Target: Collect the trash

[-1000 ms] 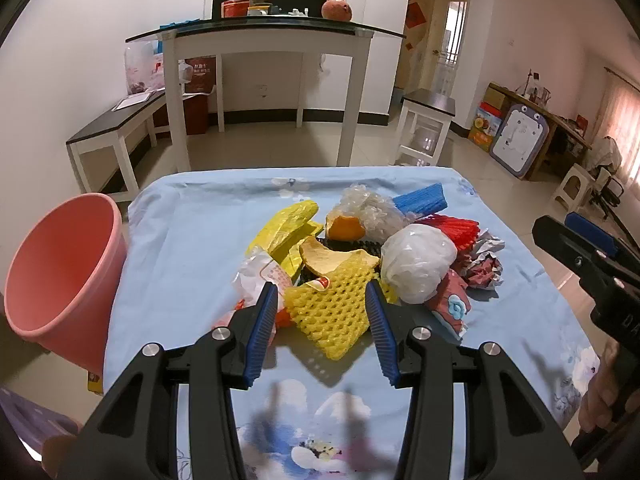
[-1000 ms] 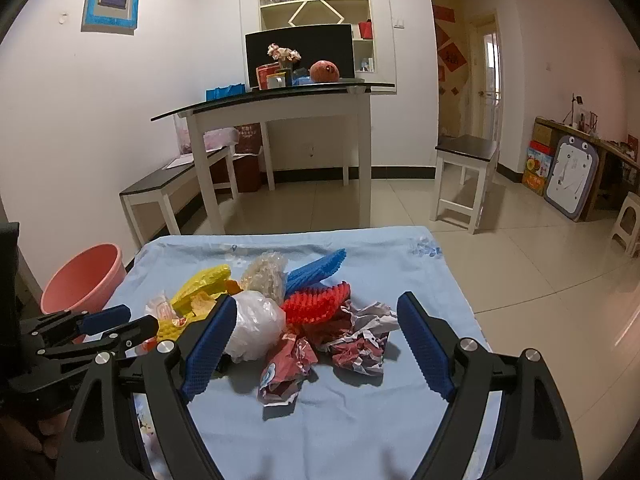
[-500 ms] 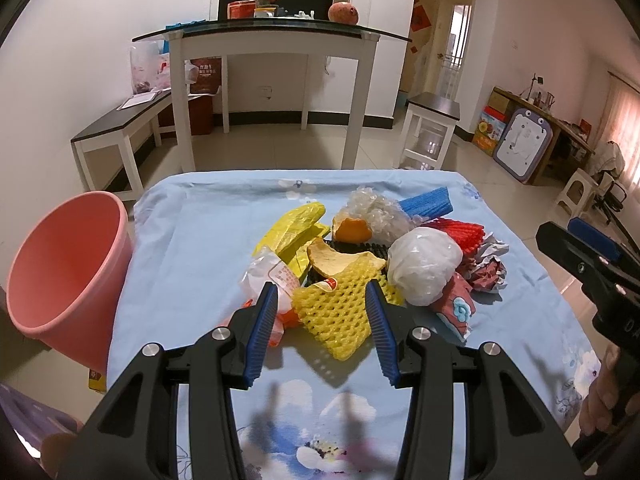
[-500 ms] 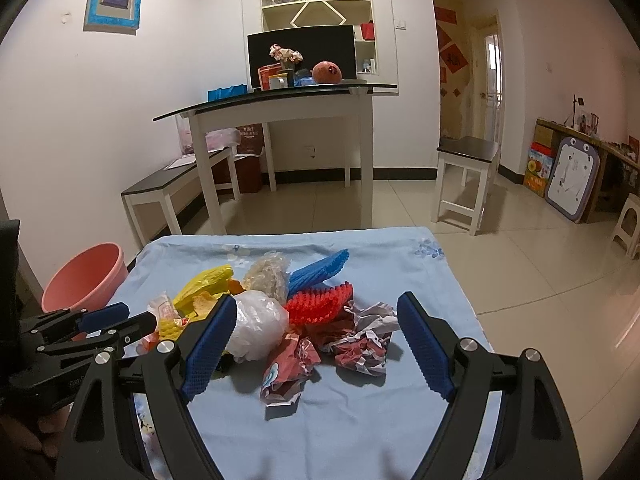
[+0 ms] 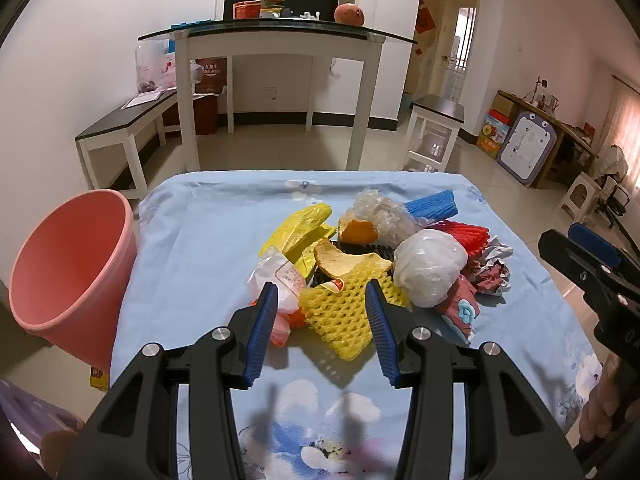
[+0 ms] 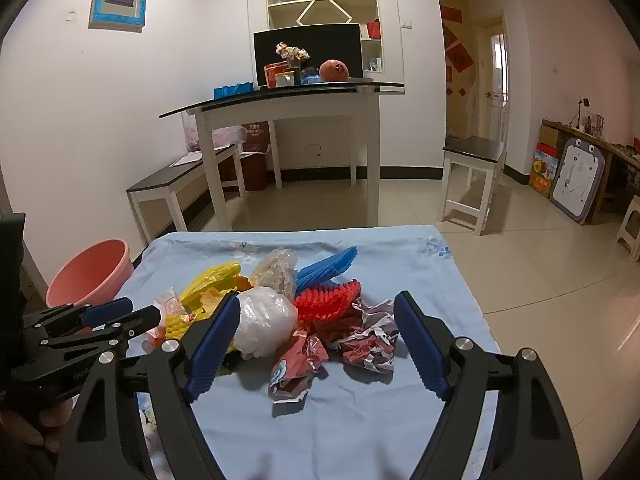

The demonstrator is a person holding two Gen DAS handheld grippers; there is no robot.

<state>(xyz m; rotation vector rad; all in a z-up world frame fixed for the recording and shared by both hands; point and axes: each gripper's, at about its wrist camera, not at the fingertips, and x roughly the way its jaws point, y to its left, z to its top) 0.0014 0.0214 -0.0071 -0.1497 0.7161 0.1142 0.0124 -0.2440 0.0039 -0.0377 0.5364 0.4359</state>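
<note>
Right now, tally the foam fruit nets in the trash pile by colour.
Yellow foam mesh net: 1
Blue ribbed foam net: 1
Red ribbed foam net: 1
Total: 3

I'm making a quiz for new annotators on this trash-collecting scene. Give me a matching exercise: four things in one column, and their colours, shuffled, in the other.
Things:
1. foam fruit net just beyond the left gripper
2. bucket beside the table
3. tied plastic bag near the right gripper
4. ribbed foam sleeve at the far end of the pile

Colours:
A. white
B. blue
C. yellow
D. pink

Pairs: 1-C, 2-D, 3-A, 4-B
</note>
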